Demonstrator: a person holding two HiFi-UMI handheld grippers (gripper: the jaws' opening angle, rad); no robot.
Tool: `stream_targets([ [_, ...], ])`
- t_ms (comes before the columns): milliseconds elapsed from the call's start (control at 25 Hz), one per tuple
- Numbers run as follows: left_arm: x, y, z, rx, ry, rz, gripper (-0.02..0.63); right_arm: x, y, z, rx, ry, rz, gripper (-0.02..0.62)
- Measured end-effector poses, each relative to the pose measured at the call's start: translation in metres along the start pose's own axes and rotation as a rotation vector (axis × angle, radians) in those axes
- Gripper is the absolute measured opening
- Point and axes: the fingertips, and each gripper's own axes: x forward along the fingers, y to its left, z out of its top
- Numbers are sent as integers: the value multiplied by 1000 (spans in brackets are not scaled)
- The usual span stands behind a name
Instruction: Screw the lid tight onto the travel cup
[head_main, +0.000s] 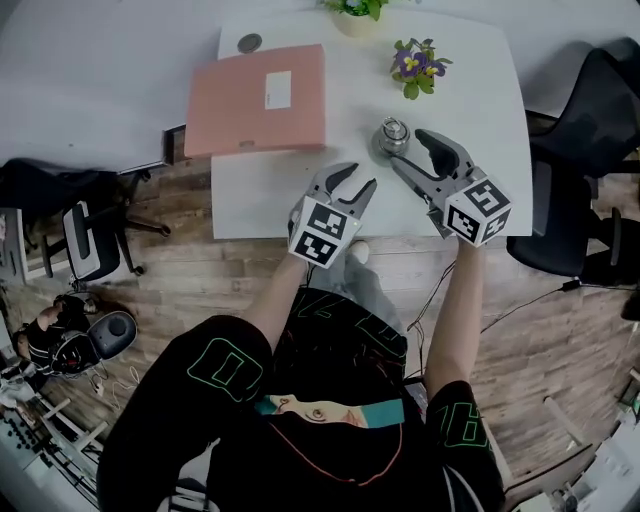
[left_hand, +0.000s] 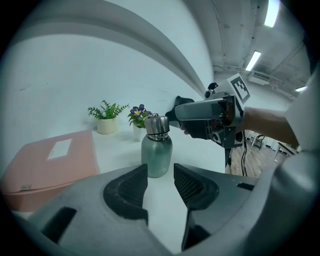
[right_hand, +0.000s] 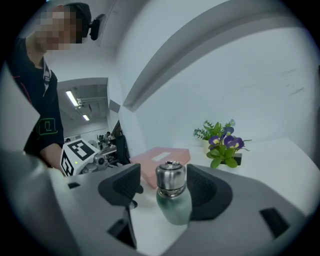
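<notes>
Travel cup: the travel cup (head_main: 391, 146) stands upright on the white desk (head_main: 270, 200), towards its right side. A purple-flowered pot (head_main: 418, 66) is beyond it and a pink folder (head_main: 258, 98) lies well to its left.
Lid: the steel lid (right_hand: 170, 178) sits on the cup's neck and looks level. Whether the thread is fully home cannot be told.
Right gripper: the right gripper (head_main: 412, 152) has its fingers spread wide, one on each side of the lid, with a gap showing on both sides. They grip nothing. The head view puts the cup at or just past the fingertips, so the depth of any bite is uncertain.
Left gripper: the left gripper (head_main: 357, 180) hovers over the desk's near edge and points at the cup. Its fingers stand a narrow gap apart with nothing between them, well short of the cup body (left_hand: 156, 152).
Risk, spin: nothing holds the body, so twisting the lid would likely turn the whole cup on the smooth desk instead of tightening it.
Risk, tip: the cup is narrow and tall. If the fingers close off-centre or only at their tips, they could push it over, towards the flowers or the folder.
Risk, slip: polished steel under the finger pads may slide if the squeeze is light, leaving the lid loose.
Risk, cross-thread: pressing down at a tilt while turning could jam the lid crooked.
Remedy: the left fingers would have to open wider to clamp the body first.
</notes>
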Motion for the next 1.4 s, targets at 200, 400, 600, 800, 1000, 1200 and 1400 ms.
stream_targets([
  [200,16,9,1,-21,6,0,223,14,0,3,-13,46,76,328],
  [400,30,7,7,-2,5,-46,288,24,-1,2,-35,79,131,327],
  [600,45,5,9,4,10,-51,305,31,-3,-12,-58,147,170,299],
  [800,57,5,10,22,20,-40,308,32,-8,-16,-73,165,115,242],
  [1000,61,7,10,35,19,-33,307,29,-3,-21,-251,200,39,239],
  [1200,60,7,10,53,-11,-26,302,30,1,-19,-334,180,-42,241],
  [1400,61,7,9,75,-19,-12,301,27,-3,-20,-234,69,-210,239],
])
